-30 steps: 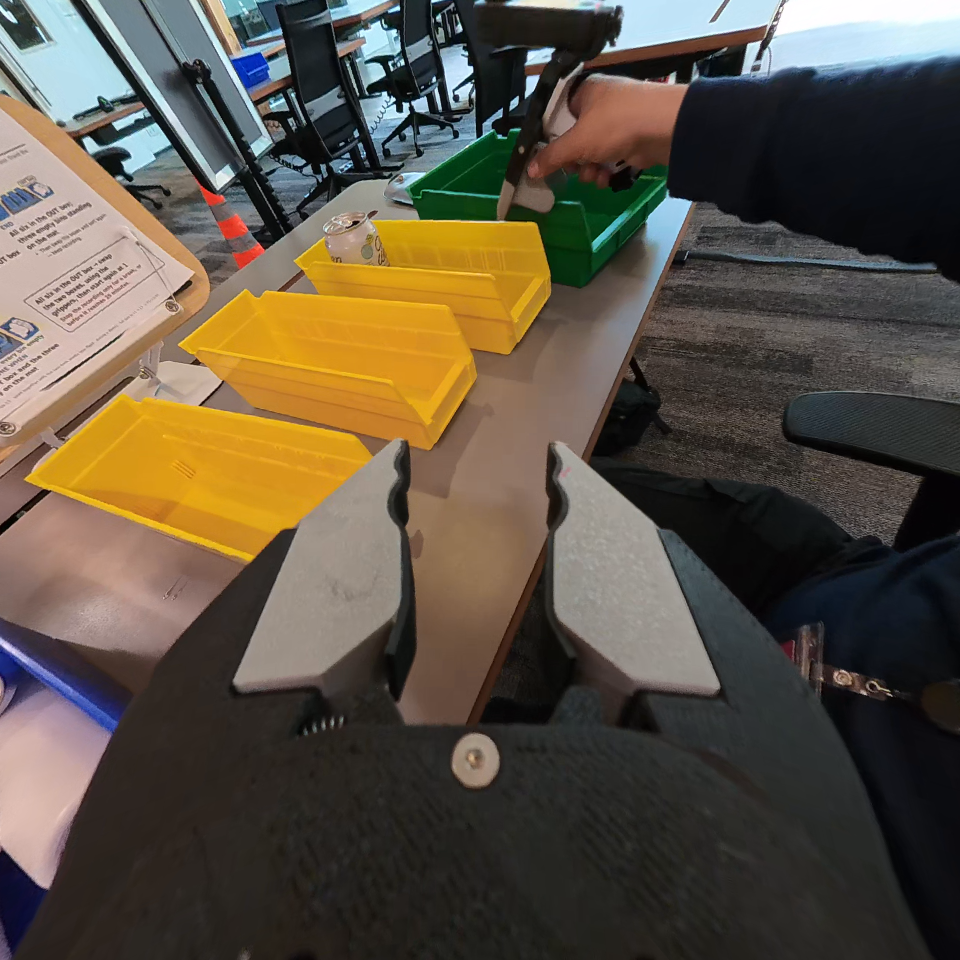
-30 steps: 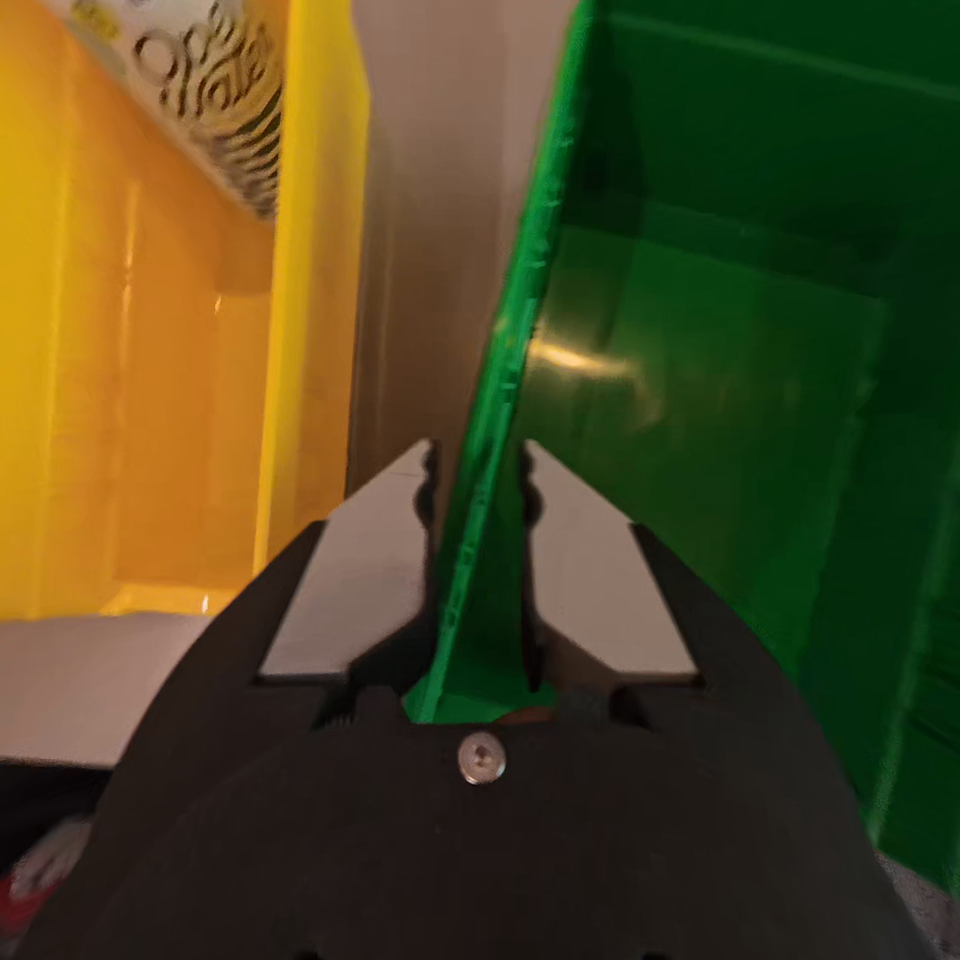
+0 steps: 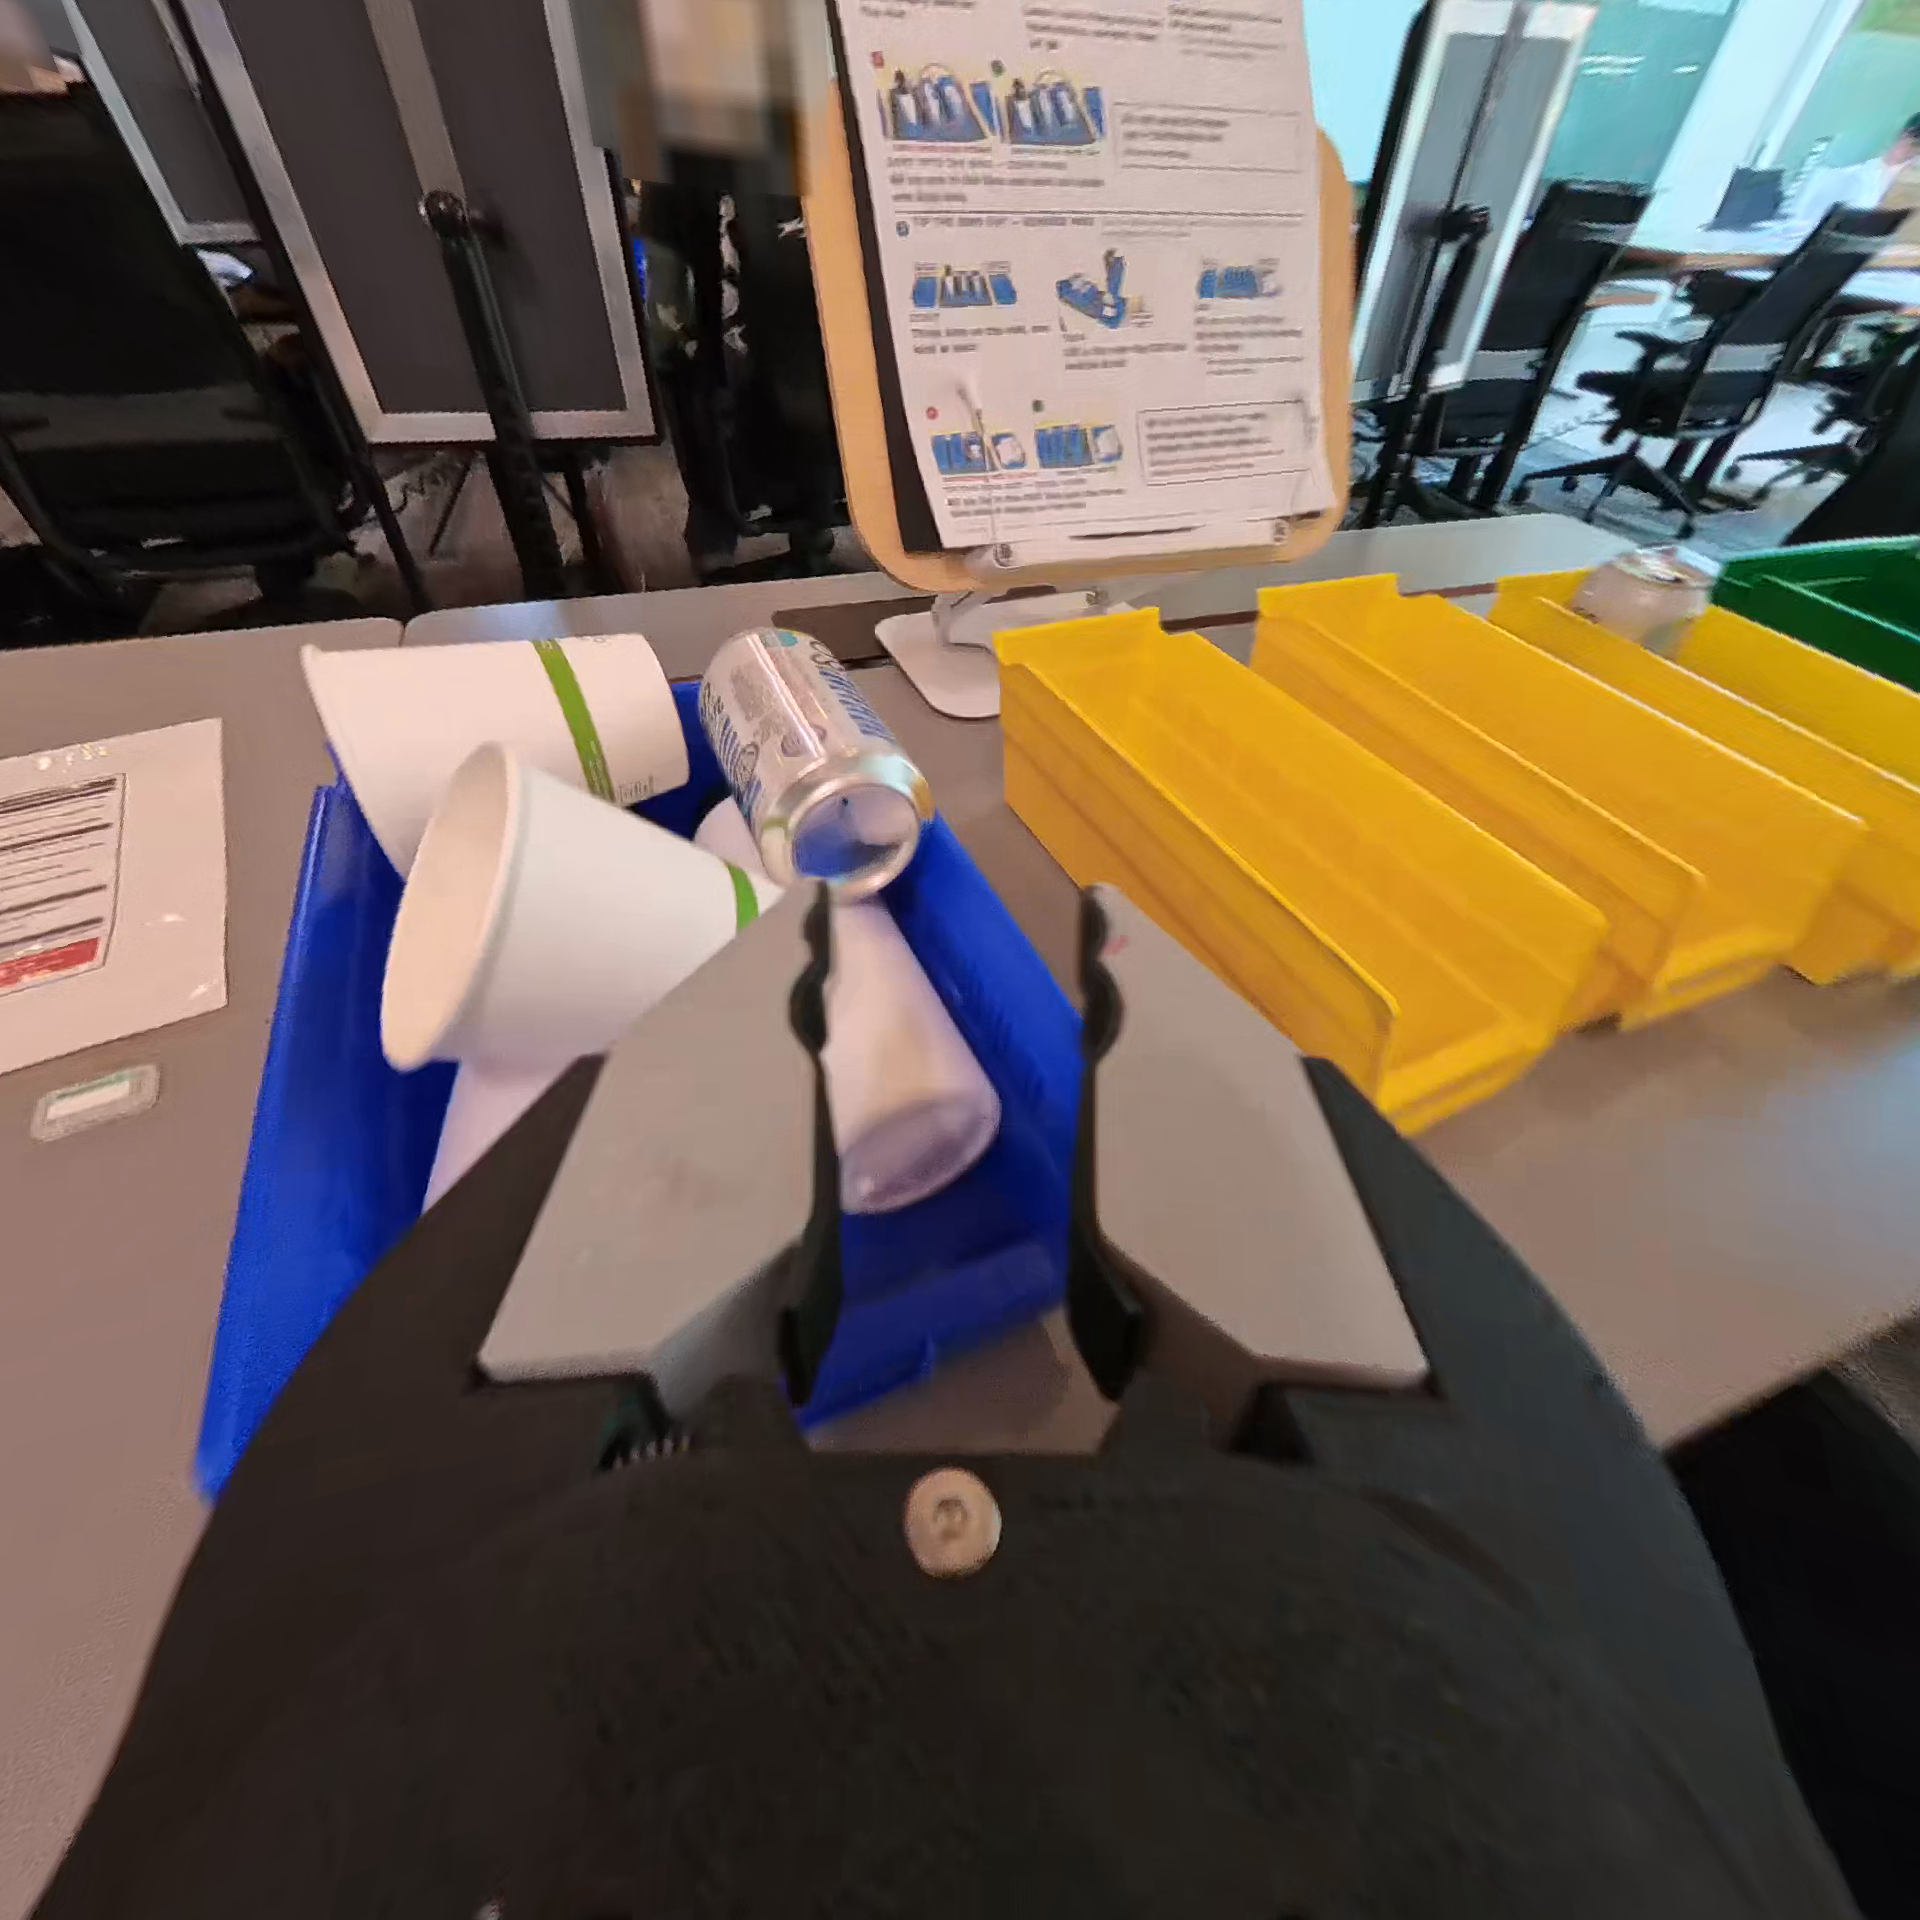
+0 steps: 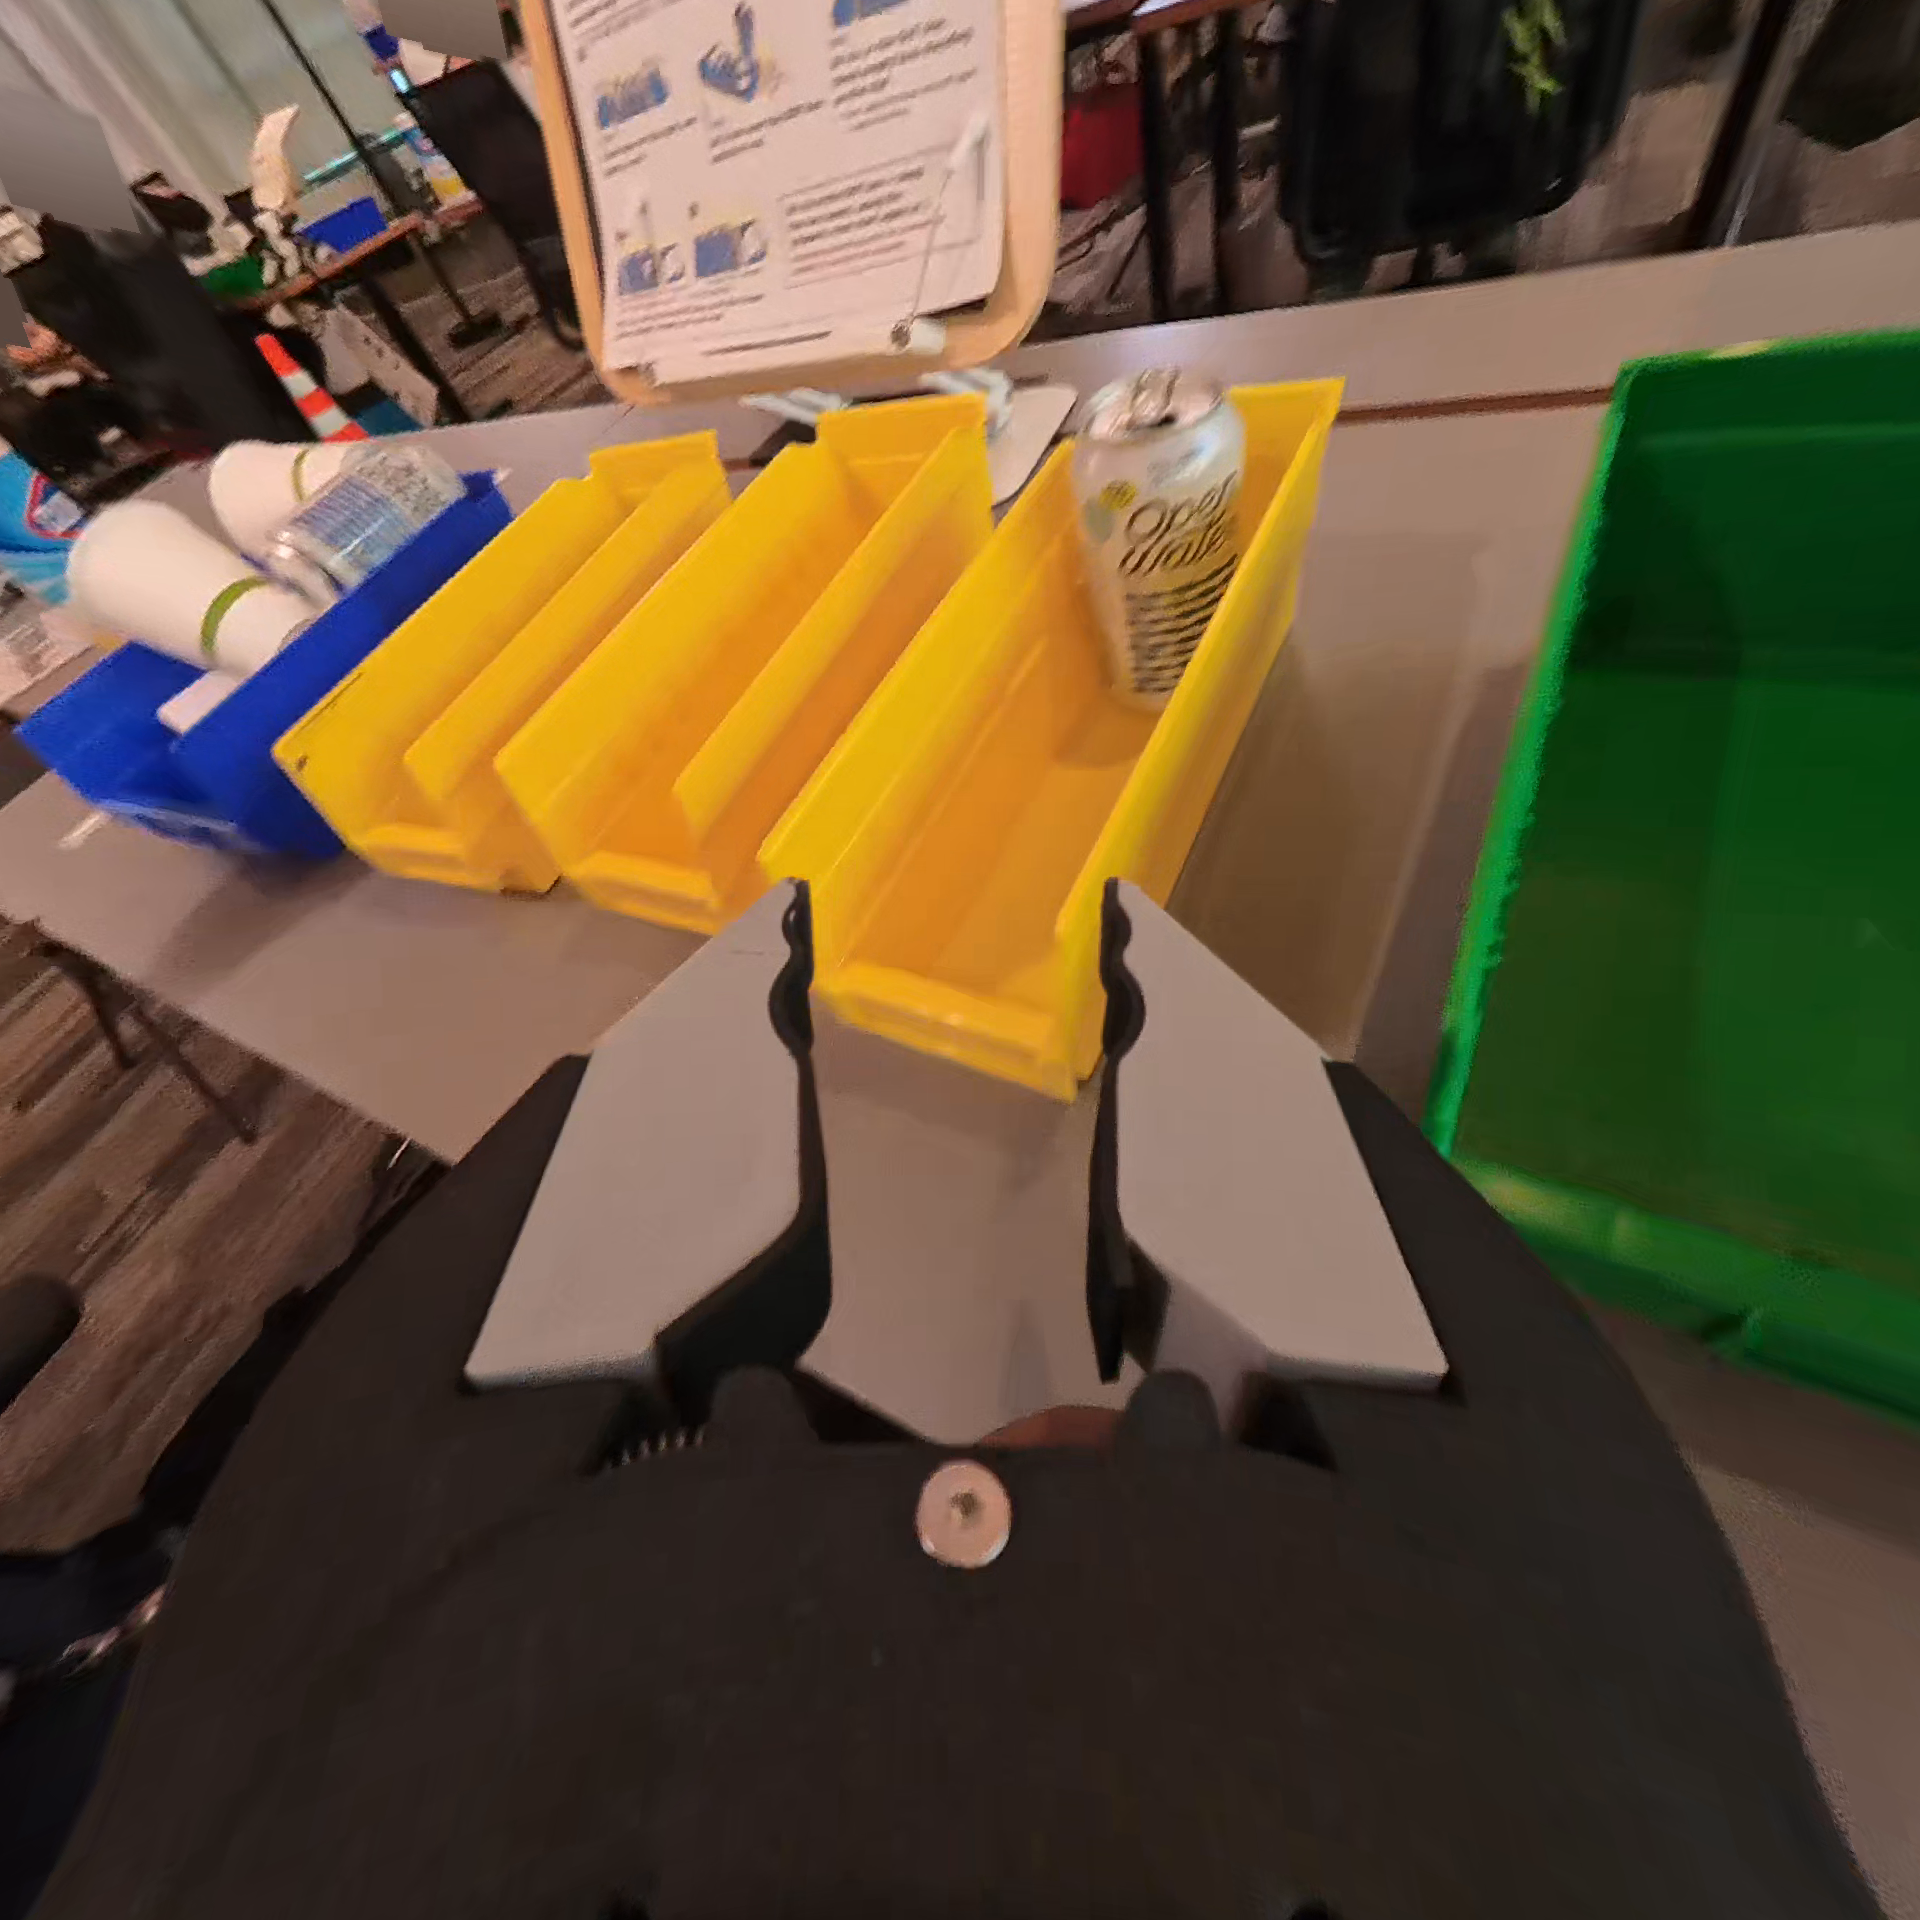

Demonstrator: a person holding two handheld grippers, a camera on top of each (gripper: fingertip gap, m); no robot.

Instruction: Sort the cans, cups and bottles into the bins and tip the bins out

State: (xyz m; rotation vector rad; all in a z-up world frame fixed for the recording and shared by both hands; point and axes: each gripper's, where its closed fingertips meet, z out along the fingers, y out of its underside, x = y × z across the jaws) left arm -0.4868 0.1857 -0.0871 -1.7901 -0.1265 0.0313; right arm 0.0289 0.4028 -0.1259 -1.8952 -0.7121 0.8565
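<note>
Left gripper (image 3: 951, 914): fingers spread, nothing between them, held above the near end of a blue bin (image 3: 312, 1039) on a grey table (image 3: 1662, 1195). Contents of the blue bin, all lying on their sides: one white paper cup (image 3: 551, 925) with a green band, mouth turned toward the camera, just left of the left fingertip; a second white paper cup (image 3: 488, 717) with a green band behind it, resting over the bin's far rim; a silver can with blue print (image 3: 810, 779) just beyond the fingertips, its base toward the camera; a white cylindrical item (image 3: 904, 1060) between the fingers, low in the bin, kind not clear. Beyond and right of the right finger: three yellow bins in a row, nearest (image 3: 1247, 862), middle (image 3: 1507, 769), farthest (image 3: 1787, 707); their order within the row reads the same from both cameras. A printed instruction sheet on a stand (image 3: 1091, 270) is at the table's far edge; a laminated sheet (image 3: 104, 883) lies far left of the fingers. Right gripper (image 4: 951, 904): fingers spread, empty, over the table's near edge, with the near end of the rightmost yellow bin straight ahead between the fingertips. A silver can with black-and-yellow pattern (image 4: 1164, 540) stands tilted at that bin's far end, leaning toward its right wall. A large green bin (image 4: 1714, 831) sits right of the right finger, interior bare.
</note>
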